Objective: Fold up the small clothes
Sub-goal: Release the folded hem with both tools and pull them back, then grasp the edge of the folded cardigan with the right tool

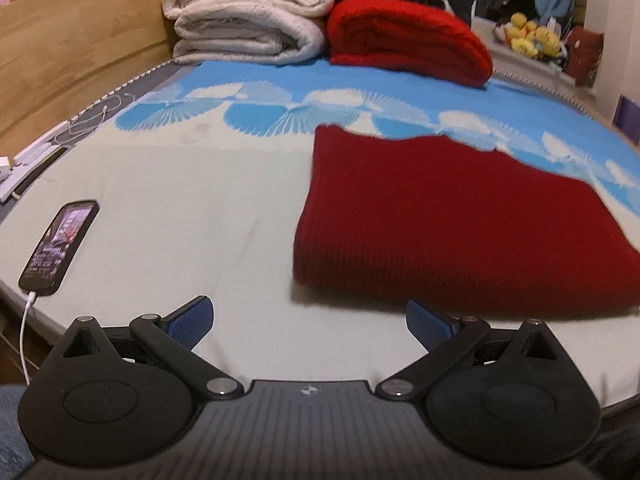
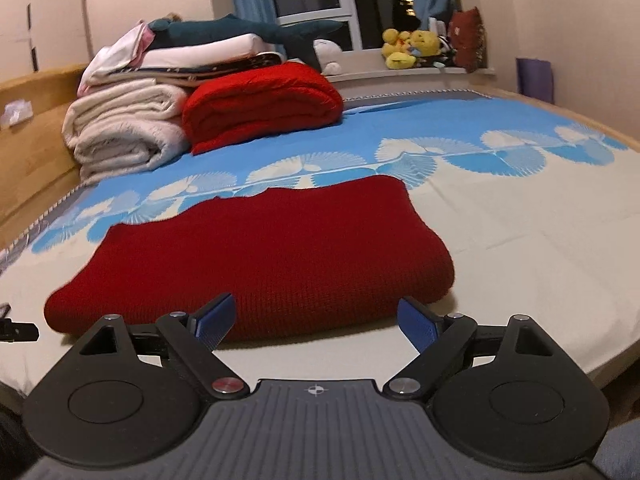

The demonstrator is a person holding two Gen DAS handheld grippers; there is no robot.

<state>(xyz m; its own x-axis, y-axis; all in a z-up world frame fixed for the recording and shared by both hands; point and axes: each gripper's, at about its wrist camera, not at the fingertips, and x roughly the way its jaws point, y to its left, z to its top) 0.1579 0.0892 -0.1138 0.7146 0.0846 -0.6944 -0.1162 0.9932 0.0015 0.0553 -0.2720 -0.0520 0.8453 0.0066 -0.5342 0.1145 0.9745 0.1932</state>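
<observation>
Both sets of fingers spread wide, nothing pinched: left gripper [image 1: 308, 320] and right gripper [image 2: 316, 320] hover over the bed sheet [image 1: 192, 200], blue pads showing. Sheet pale near, blue fan print far. Dark red knit garment [image 2: 260, 248] lies folded flat on the sheet; at 2 o'clock in the left view, its near edge just beyond the right-side pad; at 12 o'clock in the right view, near edge just ahead of both pads, not touching. White folded blankets [image 1: 248, 24] at 11 o'clock far back, bright red folded blanket [image 1: 408, 40] just beside them at 12–1. Yellow plush toys [image 2: 412, 48] on the windowsill at 1 o'clock. Phone [image 1: 60, 248] with cable at 9 o'clock in the left view, screen lit.
</observation>
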